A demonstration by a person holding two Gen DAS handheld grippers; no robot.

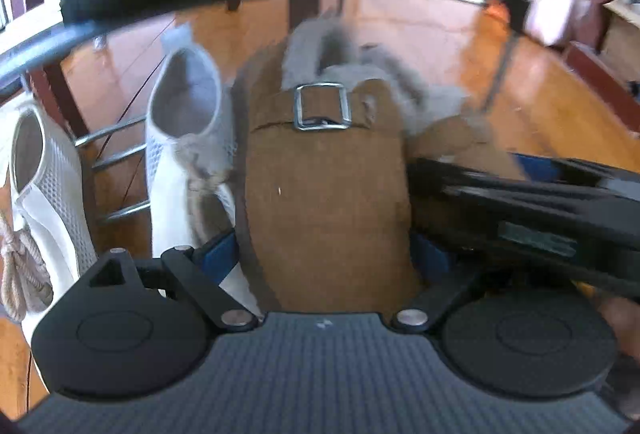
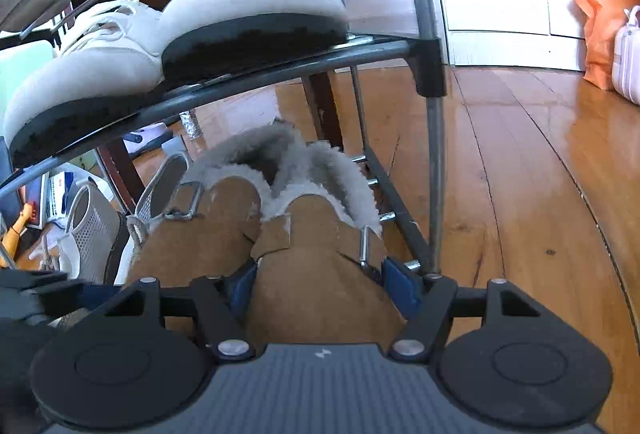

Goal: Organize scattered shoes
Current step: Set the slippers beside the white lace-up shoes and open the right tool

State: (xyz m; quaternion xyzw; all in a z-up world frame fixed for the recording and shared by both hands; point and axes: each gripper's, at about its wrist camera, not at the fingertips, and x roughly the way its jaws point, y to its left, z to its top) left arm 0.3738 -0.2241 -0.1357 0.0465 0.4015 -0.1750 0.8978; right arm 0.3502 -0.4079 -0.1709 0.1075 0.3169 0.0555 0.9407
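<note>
Straddling one brown fleece-lined clog each: left tongs (image 1: 326, 254) have the left clog (image 1: 326, 194) between the blue pads, right tongs (image 2: 320, 282) likewise hold the right clog (image 2: 316, 274). Pads appear to press the suede on both. Each clog's long axis runs straight ahead of its tongs, heels first, onto the lowest rack rungs (image 2: 384, 190). Upper shelf bar (image 2: 240, 74) close overhead; white mesh shoes (image 1: 188, 154) just left; corner post (image 2: 434, 154) just right. Little side room.

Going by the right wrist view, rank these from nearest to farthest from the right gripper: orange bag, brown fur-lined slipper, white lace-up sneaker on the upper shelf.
1. brown fur-lined slipper, between the right gripper's fingers.
2. white lace-up sneaker, above, on the upper shelf.
3. orange bag, far right on the floor.
</note>
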